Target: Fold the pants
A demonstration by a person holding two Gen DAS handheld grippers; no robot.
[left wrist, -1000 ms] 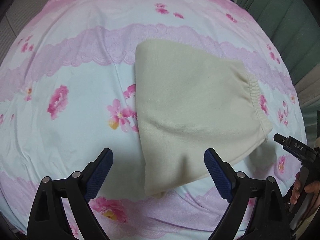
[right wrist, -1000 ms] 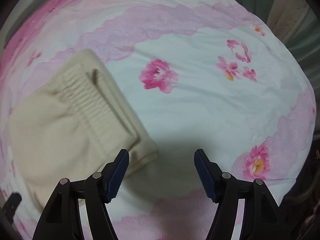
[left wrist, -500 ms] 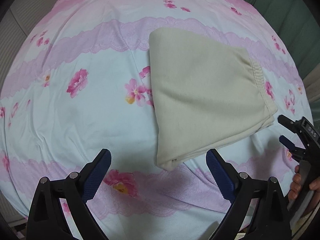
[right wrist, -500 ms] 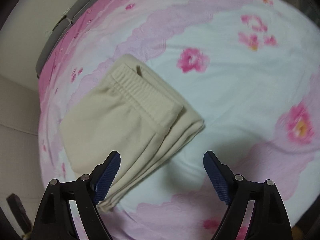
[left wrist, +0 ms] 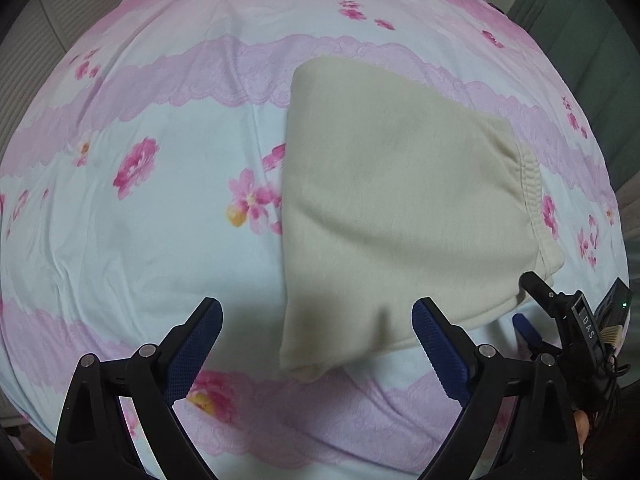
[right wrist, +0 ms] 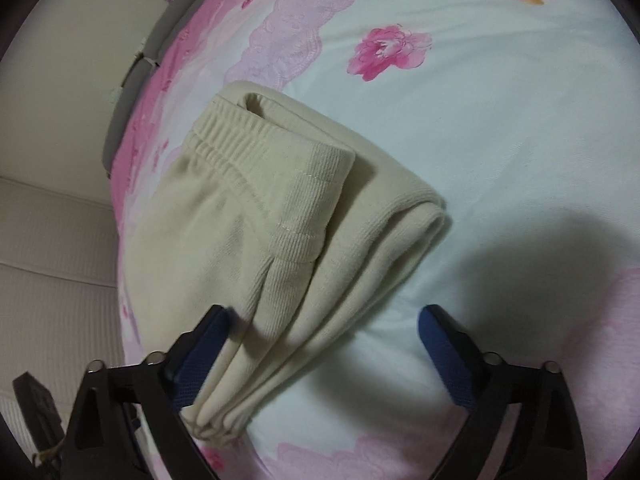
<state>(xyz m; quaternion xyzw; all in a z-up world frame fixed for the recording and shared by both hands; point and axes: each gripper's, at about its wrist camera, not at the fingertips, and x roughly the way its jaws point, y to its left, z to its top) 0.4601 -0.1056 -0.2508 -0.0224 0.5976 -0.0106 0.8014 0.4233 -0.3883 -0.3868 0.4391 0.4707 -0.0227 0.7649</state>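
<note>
Cream ribbed-waistband pants (right wrist: 280, 240) — folded, apparently four layers — on floral sheet (right wrist: 500, 140).

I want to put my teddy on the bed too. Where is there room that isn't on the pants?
There's bare sheet left of the folded pants, out to the bed's left edge, and more beyond the waistband side around the big pink flower. It's crowded at the near corners, where the open left gripper and open right gripper hover.
</note>
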